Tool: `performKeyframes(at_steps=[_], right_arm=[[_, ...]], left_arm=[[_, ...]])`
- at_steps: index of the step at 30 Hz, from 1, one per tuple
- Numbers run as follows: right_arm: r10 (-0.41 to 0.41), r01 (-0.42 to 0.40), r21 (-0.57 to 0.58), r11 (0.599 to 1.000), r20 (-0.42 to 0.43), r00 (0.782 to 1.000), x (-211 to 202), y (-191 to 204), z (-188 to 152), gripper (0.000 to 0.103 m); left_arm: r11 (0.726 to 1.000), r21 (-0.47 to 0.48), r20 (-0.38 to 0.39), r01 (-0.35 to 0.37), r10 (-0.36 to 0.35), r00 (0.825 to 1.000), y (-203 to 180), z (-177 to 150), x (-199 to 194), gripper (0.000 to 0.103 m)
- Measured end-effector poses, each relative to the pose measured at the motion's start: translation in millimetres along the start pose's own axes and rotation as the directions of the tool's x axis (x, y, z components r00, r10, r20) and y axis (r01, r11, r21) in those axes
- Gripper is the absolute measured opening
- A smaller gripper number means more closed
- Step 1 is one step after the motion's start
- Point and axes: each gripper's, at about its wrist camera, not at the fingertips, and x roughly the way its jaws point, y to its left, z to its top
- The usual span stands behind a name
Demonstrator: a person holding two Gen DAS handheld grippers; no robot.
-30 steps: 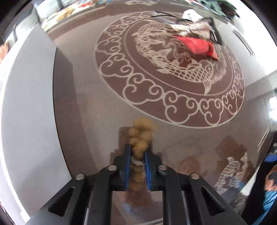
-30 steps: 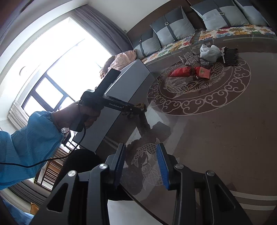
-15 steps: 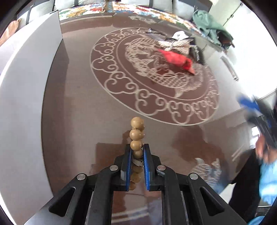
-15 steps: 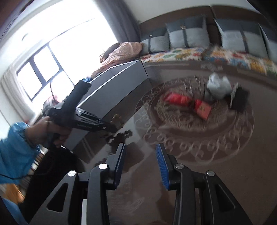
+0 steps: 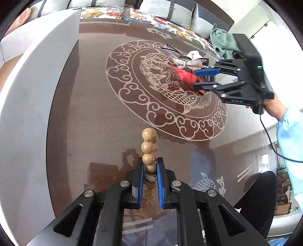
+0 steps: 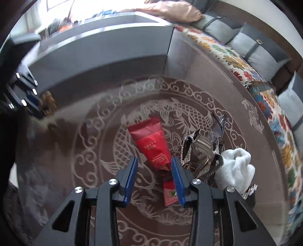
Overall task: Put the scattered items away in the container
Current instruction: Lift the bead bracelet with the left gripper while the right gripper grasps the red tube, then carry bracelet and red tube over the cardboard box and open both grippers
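My left gripper (image 5: 148, 166) is shut on a string of tan wooden beads (image 5: 149, 142) and holds it above the glossy brown table, beside the tall grey container wall (image 5: 24, 106). My right gripper (image 6: 154, 163) is open and hangs over a red snack packet (image 6: 151, 142) in the middle of the table's carp pattern; it also shows in the left wrist view (image 5: 203, 78), with the packet (image 5: 184, 75) under it. Next to the packet lie a glittery silver bow (image 6: 197, 151), a white cloth (image 6: 236, 166) and a dark cord (image 6: 220, 128).
The grey container (image 6: 106, 47) runs along the table's left side. A smaller red packet (image 6: 169, 195) lies under my right gripper. A sofa with grey cushions (image 5: 170, 9) and a floral cover stands behind the table. A green cloth (image 5: 223, 41) lies at the far right.
My right gripper has swung over to the pile of items and come down above the red packet. My left gripper still holds the beads, which now hang steady.
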Motion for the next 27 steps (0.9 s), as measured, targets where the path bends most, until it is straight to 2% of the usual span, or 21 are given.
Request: performKeyframes(at_steps=[4,6,9,14,17,20,22,23,27], right_arm=[[-0.018,0.014,-0.04,0.999,-0.086,0.996,19.6,0.0,9.7,0.036],[-0.021,0.02,-0.009,1.0,-0.131,0.991,24.8,-4.0,13.0,0.028],[-0.012,0.021,0.056,0.998,-0.142,0.99,18.8,-9.9,12.2,0.024],[0.053,-0.042,0.239,0.97,-0.042,0.998,-21.1,-4.3,-11.5,0.022],[0.134,-0.144,0.385,0.912,0.055,0.99,-42.1,15.4,-35.4,0.022],[0.176,-0.225,0.492,0.841,0.144,0.974,-55.2,44.1,-58.5,0.022],[0.188,-0.259,0.53,0.807,0.184,0.965,-59.4,65.3,-65.3,0.022],[0.189,-0.263,0.535,0.803,0.191,0.963,-60.7,75.2,-64.6,0.022],[0.193,-0.298,0.505,0.81,0.249,0.949,-77.6,104.1,-34.8,0.022]], left_arm=[[1.0,-0.01,0.004,0.007,-0.007,1.0,2.2,-0.5,-1.4,0.012],[1.0,-0.015,0.003,0.009,-0.009,1.0,2.2,-1.4,-1.9,0.012],[1.0,-0.015,0.007,0.013,-0.013,1.0,-0.9,-3.9,-3.6,0.012],[1.0,-0.003,0.031,0.028,-0.028,0.999,-18.9,-8.8,-11.0,0.012],[0.999,0.008,0.056,0.031,-0.032,0.998,-36.4,-14.7,-15.6,0.012],[0.999,0.008,0.092,0.039,-0.039,0.995,-55.0,-25.3,-20.5,0.012],[0.998,-0.009,0.116,0.058,-0.057,0.992,-59.9,-33.8,-25.5,0.012],[0.998,-0.02,0.128,0.068,-0.065,0.99,-60.8,-38.0,-28.3,0.012],[0.996,-0.057,0.184,0.069,-0.058,0.981,-49.6,-49.0,-52.8,0.012]])
